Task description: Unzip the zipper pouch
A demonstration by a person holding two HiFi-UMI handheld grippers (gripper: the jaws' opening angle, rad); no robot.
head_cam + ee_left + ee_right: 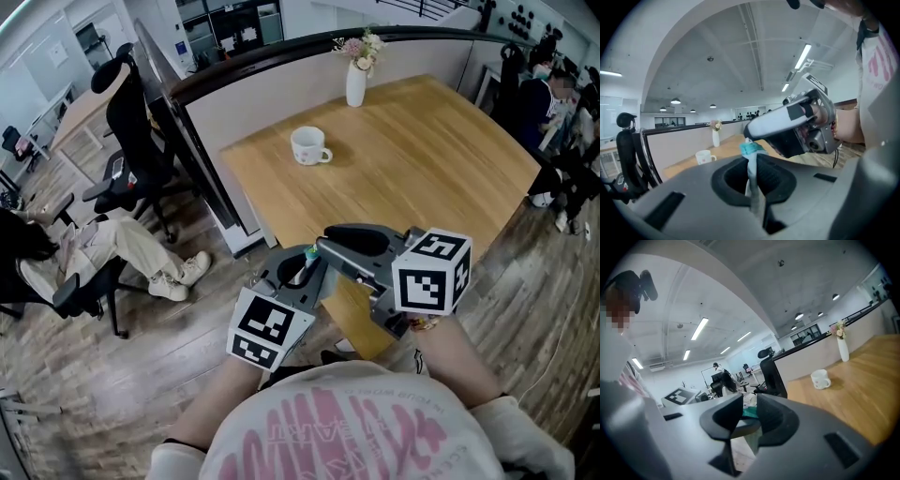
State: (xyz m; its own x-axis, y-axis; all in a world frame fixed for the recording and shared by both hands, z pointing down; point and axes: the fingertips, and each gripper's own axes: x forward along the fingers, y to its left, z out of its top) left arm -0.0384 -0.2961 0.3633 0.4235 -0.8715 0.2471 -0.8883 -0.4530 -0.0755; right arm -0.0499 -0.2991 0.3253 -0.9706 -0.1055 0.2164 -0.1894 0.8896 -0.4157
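Note:
I hold both grippers close together in front of my chest, over the near corner of the wooden table point(431, 159). The zipper pouch point(751, 161) is a thin pale strip with a teal end point(310, 253). My left gripper point(752, 180) is shut on that strip, and the teal end sticks up above its jaws. My right gripper point(746, 420) comes in from the right, its jaws apart with a clear gap. The pouch's teal end point(749, 412) shows in that gap; I see no pad pressing on it. Most of the pouch is hidden behind the grippers.
A white mug point(308, 145) and a white vase with flowers point(356, 82) stand farther back on the table. A partition wall point(281, 94) runs behind it. A black office chair point(131, 122) and a seated person point(112, 248) are at the left, more people at the far right.

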